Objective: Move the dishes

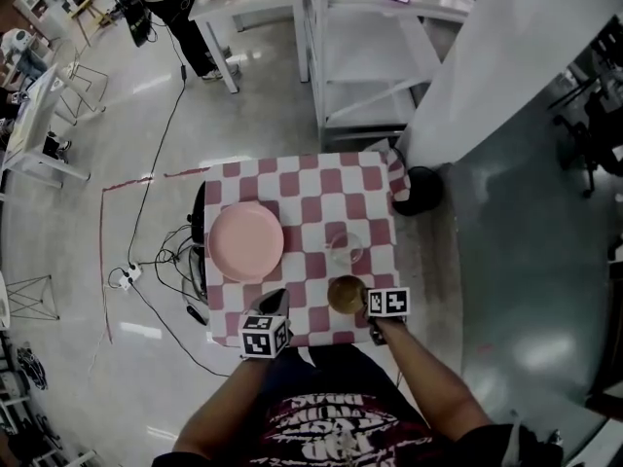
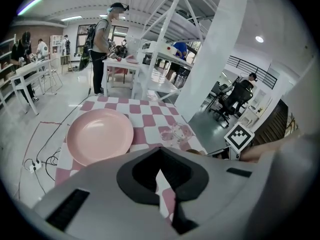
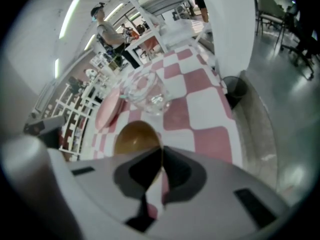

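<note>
With my left claw [image 2: 159, 171] and right claw [image 3: 161, 152] both pinched shut and empty, I should spread the right one before it meets the brown bowl [image 3: 136, 138], sitting right of the pink plate [image 1: 245, 241], then straddle its rim squarely.

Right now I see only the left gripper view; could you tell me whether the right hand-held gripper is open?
Observer: No. The right hand-held gripper has its jaws together, with the tips at the brown bowl's rim.
Operator: What lies past that bowl?
Observer: The glass bowl sits close behind it, farther from you.
Operator: And where is my own gripper?
Observer: The left hand-held gripper hangs over the table, between the plate and the near edge.
</note>
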Demonstrator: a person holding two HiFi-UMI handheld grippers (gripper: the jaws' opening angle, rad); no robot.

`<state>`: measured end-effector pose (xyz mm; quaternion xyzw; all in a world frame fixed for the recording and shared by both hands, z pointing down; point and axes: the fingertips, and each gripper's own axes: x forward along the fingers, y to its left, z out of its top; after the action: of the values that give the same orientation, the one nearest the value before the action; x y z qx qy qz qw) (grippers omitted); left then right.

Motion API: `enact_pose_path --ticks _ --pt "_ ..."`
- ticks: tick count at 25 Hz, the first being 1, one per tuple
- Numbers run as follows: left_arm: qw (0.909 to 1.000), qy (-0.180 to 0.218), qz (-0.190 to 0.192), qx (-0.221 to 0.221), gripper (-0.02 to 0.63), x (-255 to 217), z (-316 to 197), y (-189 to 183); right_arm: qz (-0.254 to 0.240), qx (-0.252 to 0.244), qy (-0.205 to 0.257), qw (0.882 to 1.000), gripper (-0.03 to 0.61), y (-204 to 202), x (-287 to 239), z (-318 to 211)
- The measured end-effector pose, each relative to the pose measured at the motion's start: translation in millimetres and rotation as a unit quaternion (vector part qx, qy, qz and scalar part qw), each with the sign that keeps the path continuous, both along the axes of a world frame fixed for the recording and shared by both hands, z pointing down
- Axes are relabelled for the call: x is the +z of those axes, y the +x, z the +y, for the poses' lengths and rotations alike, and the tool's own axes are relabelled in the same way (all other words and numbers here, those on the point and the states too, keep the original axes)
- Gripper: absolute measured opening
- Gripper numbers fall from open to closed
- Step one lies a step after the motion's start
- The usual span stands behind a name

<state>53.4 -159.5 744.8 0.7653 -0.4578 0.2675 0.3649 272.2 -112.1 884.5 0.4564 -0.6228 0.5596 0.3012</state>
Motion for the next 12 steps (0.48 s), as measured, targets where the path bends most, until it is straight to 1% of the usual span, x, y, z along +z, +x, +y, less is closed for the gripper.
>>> enact_pose_path --ticks 7,12 --pt "0.9999 -0.008 -0.007 -0.011 0.025 7 7 -11 0.001 -0.010 -0.012 1.000 0.041 -11 16 1" --pt "0.9999 -0.004 -0.005 -0.014 0.025 3 5 -15 -0.014 -0.006 0.009 1.000 0.044 -19 13 0"
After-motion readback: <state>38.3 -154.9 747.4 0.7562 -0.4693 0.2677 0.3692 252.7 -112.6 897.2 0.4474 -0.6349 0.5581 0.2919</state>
